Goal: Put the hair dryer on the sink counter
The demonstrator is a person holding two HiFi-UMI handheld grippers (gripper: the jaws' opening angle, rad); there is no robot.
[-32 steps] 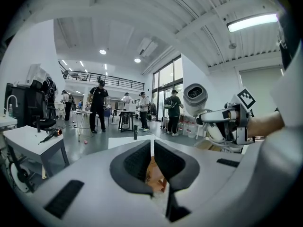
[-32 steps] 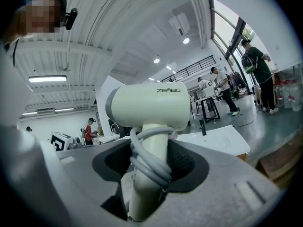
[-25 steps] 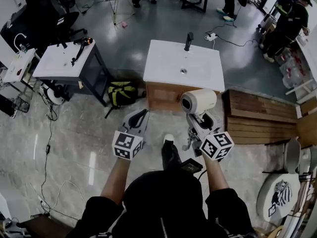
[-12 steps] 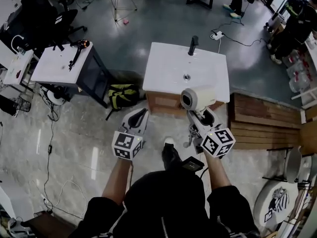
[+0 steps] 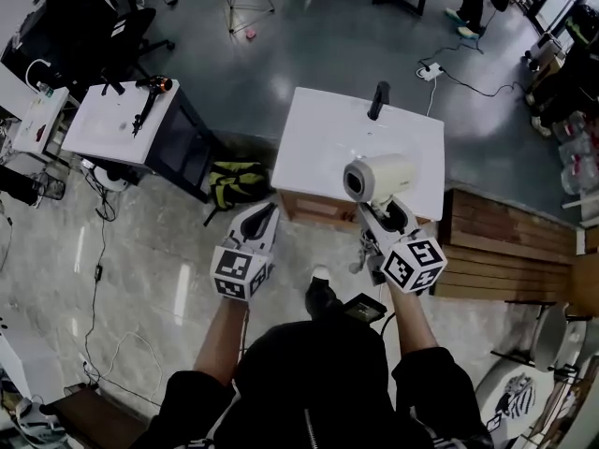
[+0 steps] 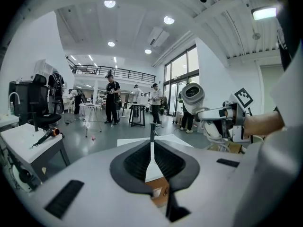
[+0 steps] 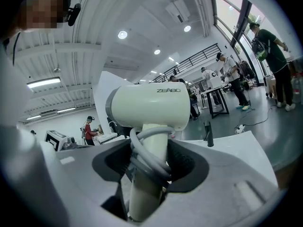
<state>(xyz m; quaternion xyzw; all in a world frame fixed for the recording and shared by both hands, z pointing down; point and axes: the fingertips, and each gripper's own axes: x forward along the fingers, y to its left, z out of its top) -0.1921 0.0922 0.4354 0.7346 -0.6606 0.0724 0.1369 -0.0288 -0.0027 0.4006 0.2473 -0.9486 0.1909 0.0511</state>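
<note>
A cream hair dryer stands upright in my right gripper, whose jaws are shut on its handle with the grey cord wound round it. Its head hangs over the near edge of the white sink counter, which carries a black faucet at its far side. My left gripper is held over the floor left of the sink, shut with nothing in it. In the left gripper view the hair dryer shows at the right, above the sink counter.
A second white counter with a black and orange hair tool stands at the far left. A green and black bag lies on the floor between the two. Wooden pallets sit at the right. People stand at the back.
The sink counter has drawn nearer in the head view. The hair dryer's head, earlier over the sink's wooden front, now hangs above the counter's near edge. Both grips are unchanged.
</note>
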